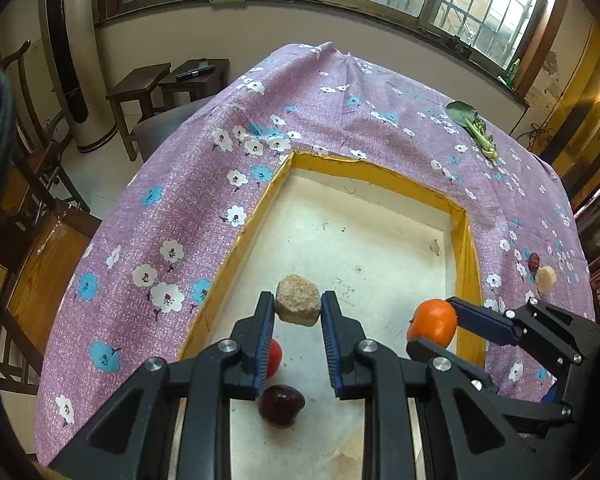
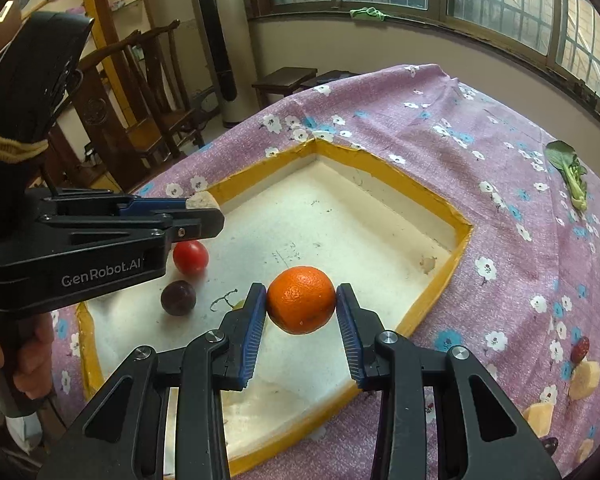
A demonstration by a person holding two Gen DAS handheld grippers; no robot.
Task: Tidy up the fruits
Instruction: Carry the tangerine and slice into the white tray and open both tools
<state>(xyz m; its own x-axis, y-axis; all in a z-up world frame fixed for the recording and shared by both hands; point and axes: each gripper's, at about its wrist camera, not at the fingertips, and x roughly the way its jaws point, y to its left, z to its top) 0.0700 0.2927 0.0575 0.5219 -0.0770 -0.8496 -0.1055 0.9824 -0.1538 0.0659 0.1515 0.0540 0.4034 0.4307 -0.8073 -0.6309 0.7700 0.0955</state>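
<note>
Left tool (image 1: pixel 298 306) pinches a tan chunk (image 1: pixel 298 299); my right tool (image 2: pixel 301 300) pinches the orange (image 2: pixel 301 300). I hold both above the yellow-rimmed tray (image 2: pixel 440 276) on the cloth-covered bench (image 2: pixel 480 128), where 1 red fruit (image 2: pixel 191 257) and 1 dark plum (image 2: pixel 178 297) already lie. I judge this the carry-and-drop step. Next I should lower each piece onto bare tray floor, then spread the tools. More pieces (image 2: pixel 584 376) wait on the cloth.

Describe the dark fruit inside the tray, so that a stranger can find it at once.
Find the white tray with yellow walls sunk in the purple flowered cloth. Near its corner below the left gripper lie two small round fruits. The plum is the dark purple one; its neighbour, the tomato, is bright red.
</note>
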